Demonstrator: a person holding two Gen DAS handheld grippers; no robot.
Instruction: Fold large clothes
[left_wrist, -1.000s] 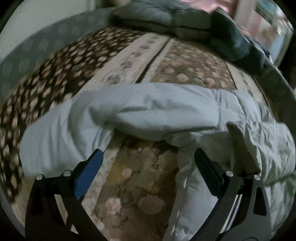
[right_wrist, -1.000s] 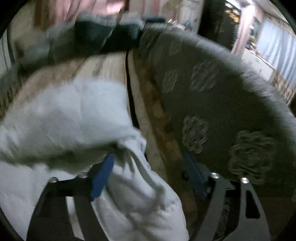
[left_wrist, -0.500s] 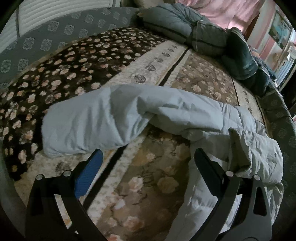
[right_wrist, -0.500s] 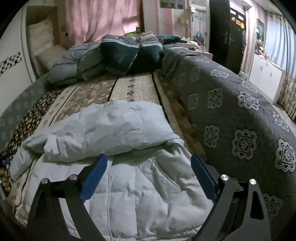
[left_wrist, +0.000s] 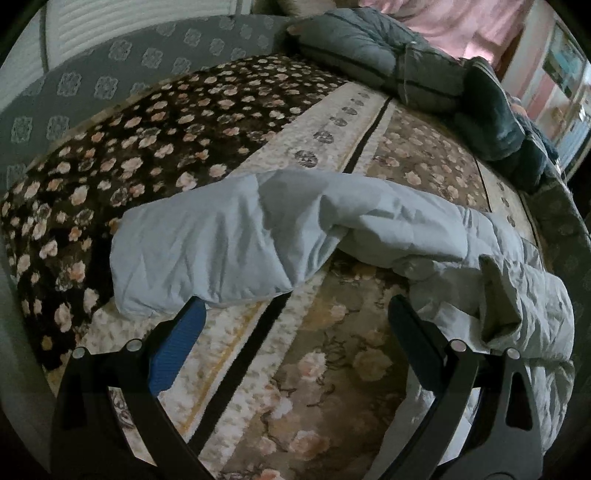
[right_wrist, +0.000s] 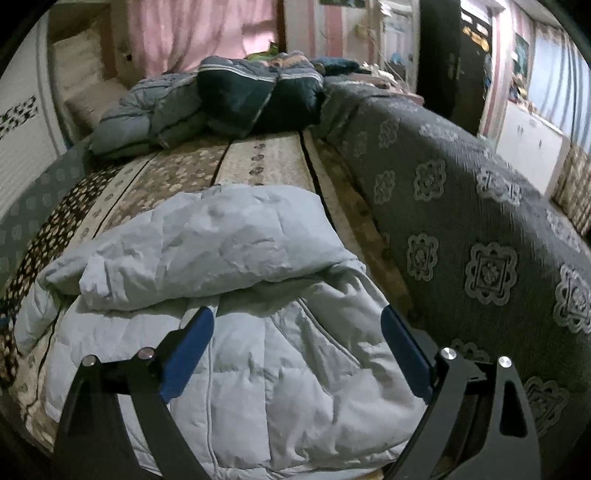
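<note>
A pale blue quilted down jacket (right_wrist: 266, 350) lies on a bed with a floral blanket (left_wrist: 155, 147). One sleeve (left_wrist: 207, 243) stretches out to the left in the left wrist view. In the right wrist view the other sleeve (right_wrist: 207, 251) is folded across the jacket body. My left gripper (left_wrist: 295, 325) is open and empty, just in front of the sleeve's cuff, above the blanket. My right gripper (right_wrist: 295, 332) is open and empty, hovering over the jacket's body below the folded sleeve.
Folded grey and dark blue quilts (right_wrist: 229, 99) are piled at the bed's far end. A grey patterned bed cover (right_wrist: 480, 240) runs along the right side. A grey patterned border (left_wrist: 92, 85) and white wall lie at the left. Pink curtains (right_wrist: 199, 29) hang behind.
Both grippers have pulled back from the jacket and stay open. The right gripper let go of the sleeve, which now lies folded across the body. The left sleeve lies stretched out farther left.
</note>
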